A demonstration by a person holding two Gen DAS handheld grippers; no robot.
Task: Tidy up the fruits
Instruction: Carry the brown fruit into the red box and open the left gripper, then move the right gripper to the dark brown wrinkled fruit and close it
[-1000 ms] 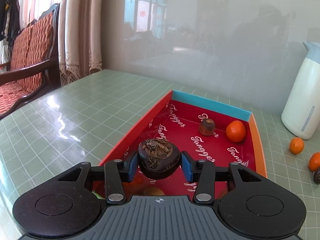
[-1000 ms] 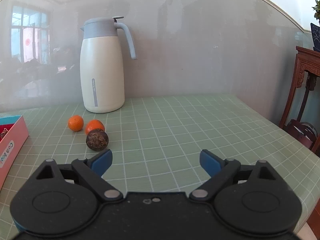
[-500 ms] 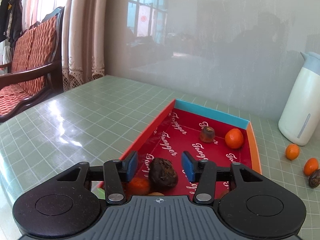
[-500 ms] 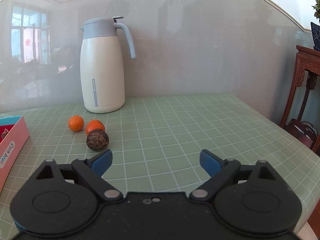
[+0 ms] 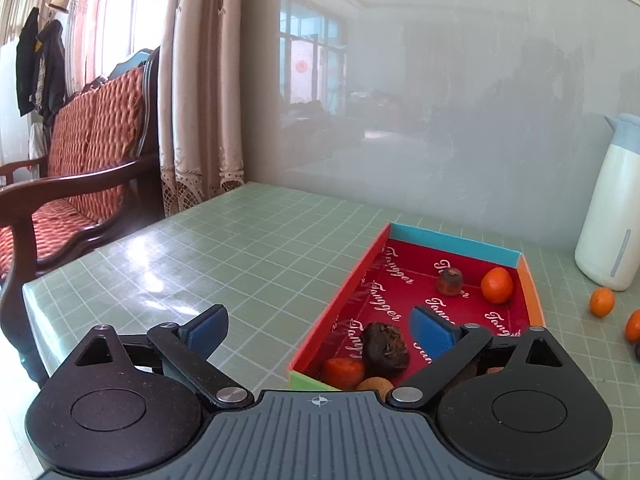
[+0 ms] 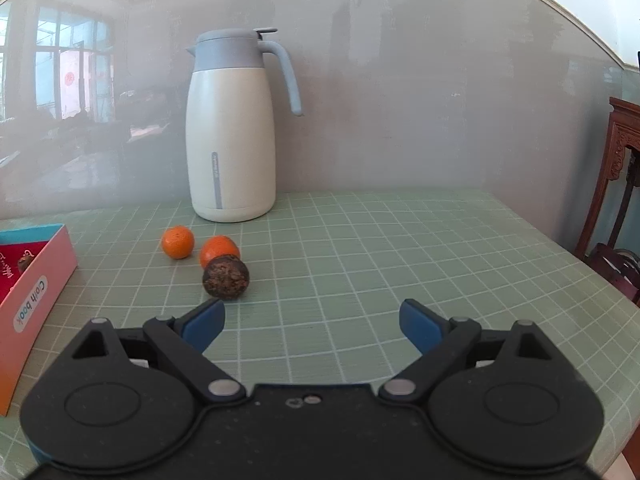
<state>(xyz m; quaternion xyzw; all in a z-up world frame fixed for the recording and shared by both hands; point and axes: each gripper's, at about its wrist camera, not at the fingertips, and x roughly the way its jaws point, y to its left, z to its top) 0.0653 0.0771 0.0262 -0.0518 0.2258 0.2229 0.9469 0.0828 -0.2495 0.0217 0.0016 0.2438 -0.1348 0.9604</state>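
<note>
**Loose fruits lie ahead-left of the right gripper**

The right gripper (image 6: 311,322) is wide open and holds nothing. The dark brown fruit (image 6: 225,277) lies just ahead of its left fingertip, on the desk (image 6: 400,264). It touches one tangerine (image 6: 219,249); a second tangerine (image 6: 177,242) sits just beside. These three are round, so no long axis matters.

The left gripper (image 5: 318,330) is also wide open and empty, above the near end of the red tray (image 5: 530,284), where several fruits already lie. I judge the right gripper is nearer to the loose fruits. The thermos jug (image 6: 232,128) stands behind them, not in the way.
</note>
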